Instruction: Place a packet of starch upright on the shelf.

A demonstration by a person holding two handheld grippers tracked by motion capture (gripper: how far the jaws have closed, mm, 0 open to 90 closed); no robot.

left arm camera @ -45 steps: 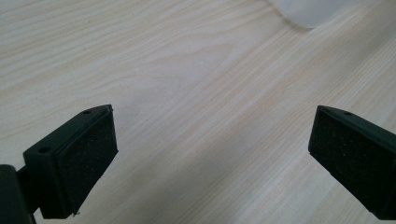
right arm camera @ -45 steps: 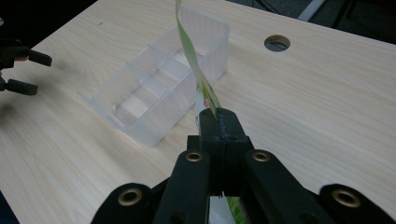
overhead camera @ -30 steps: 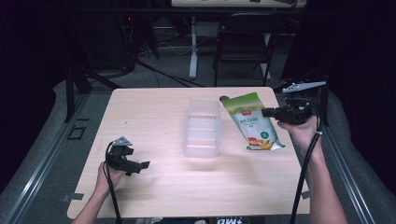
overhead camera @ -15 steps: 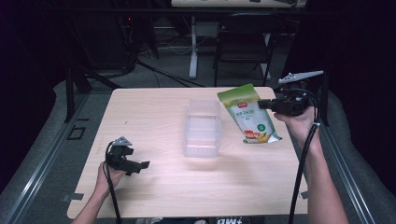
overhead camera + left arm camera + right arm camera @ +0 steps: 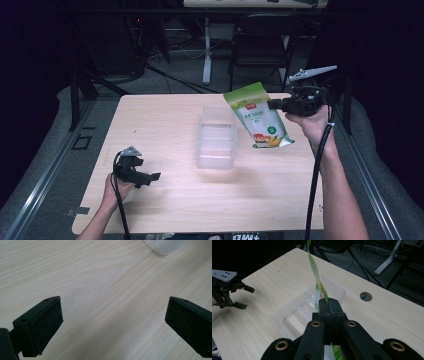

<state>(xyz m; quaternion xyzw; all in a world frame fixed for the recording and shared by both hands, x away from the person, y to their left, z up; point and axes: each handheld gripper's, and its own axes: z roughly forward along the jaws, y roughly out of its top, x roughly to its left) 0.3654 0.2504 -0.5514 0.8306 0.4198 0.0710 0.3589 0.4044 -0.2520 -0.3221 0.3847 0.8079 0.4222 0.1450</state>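
A green and white snack bag [image 5: 259,118] hangs in the air over the table's right side, and my right gripper [image 5: 274,105] is shut on its right edge. In the right gripper view the bag [image 5: 317,280] shows edge-on, rising from the closed jaws of the right gripper [image 5: 329,305]. A clear plastic tray [image 5: 216,138] with dividers rests at the table's centre, to the left of and below the bag. My left gripper [image 5: 150,178] stays low over the table's front left, jaws wide open with bare wood between the pads [image 5: 47,325].
The wooden table [image 5: 165,120] has free surface on the left and along the front. A round cable hole [image 5: 365,296] lies beyond the tray [image 5: 307,312]. Dark chairs and desk legs stand behind the table. Cables trail from both grippers.
My right gripper has lifted the bag off the table and carried it up and left, toward the tray. The left gripper has stayed put.
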